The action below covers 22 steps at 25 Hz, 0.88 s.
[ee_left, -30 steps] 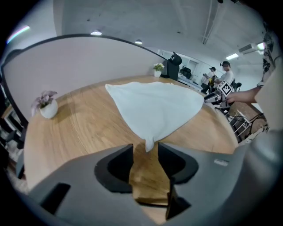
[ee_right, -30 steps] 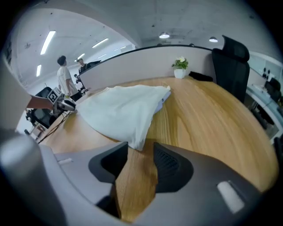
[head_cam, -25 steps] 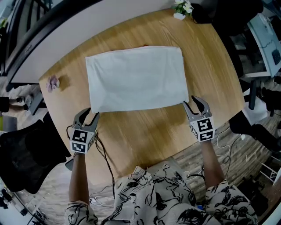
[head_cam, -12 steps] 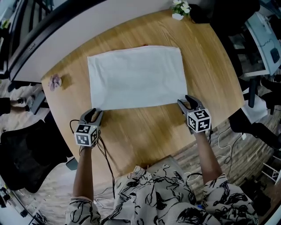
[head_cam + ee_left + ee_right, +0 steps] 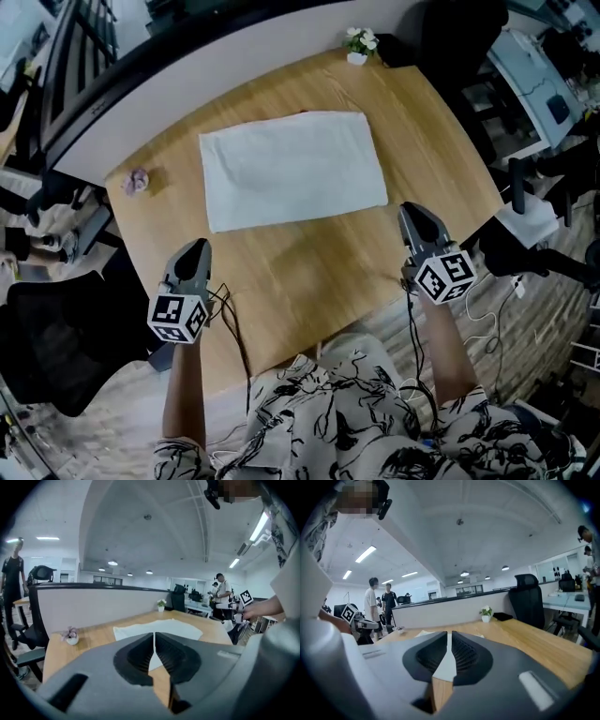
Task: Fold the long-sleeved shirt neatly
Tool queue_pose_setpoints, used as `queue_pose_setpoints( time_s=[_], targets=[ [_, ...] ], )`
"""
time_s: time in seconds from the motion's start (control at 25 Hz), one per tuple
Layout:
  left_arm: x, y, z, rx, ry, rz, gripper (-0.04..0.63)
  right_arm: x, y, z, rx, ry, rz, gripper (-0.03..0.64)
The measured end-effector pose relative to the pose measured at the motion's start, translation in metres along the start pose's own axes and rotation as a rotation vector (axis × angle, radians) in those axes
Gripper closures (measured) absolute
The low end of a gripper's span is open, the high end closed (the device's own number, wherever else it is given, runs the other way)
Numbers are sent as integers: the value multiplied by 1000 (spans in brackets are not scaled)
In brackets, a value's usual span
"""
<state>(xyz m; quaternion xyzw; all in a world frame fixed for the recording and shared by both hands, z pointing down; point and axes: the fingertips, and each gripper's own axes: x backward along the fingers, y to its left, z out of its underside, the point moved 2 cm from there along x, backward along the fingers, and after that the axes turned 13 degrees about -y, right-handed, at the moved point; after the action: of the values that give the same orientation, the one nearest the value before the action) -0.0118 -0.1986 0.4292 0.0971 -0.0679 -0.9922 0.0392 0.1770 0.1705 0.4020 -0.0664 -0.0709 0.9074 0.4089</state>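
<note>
Head view looks steeply down on the table (image 5: 309,272); both gripper views skim low across it (all share the shirt (image 5: 291,169)).

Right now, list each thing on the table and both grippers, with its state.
Long-sleeved shirt: folded into a rectangle, flat on the table, not held.
Left gripper: shut, jaws just closed, nothing between them, off the shirt.
Right gripper: shut, jaws just closed, nothing between them, off the shirt.
White-flowered pot plant: upright, at the far edge.
Purple-flowered pot plant: upright, left of the shirt.
</note>
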Motion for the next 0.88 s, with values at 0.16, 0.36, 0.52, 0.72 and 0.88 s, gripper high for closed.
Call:
queue_pose_setpoints(
  time_s=[0.16,0.36,0.52,0.72,0.88],
  targets=[
    [27,-32,-45,-18,-143,46,591,27,15,-51,82,-131,15,611],
    [61,-68,-98,-81,-274,-22,591,71,32,-104,206,-242,-7,611],
    [94,-98,-131,-101,-368,-110,591,120,48,-129,294,-312,-37,611],
    [140,-137,-142,-152,-400,-199,591,175,59,-146,327,-380,-49,612],
    [183,-169,-140,-157,-434,-231,592,213,54,-145,287,-398,-4,612]
  ],
)
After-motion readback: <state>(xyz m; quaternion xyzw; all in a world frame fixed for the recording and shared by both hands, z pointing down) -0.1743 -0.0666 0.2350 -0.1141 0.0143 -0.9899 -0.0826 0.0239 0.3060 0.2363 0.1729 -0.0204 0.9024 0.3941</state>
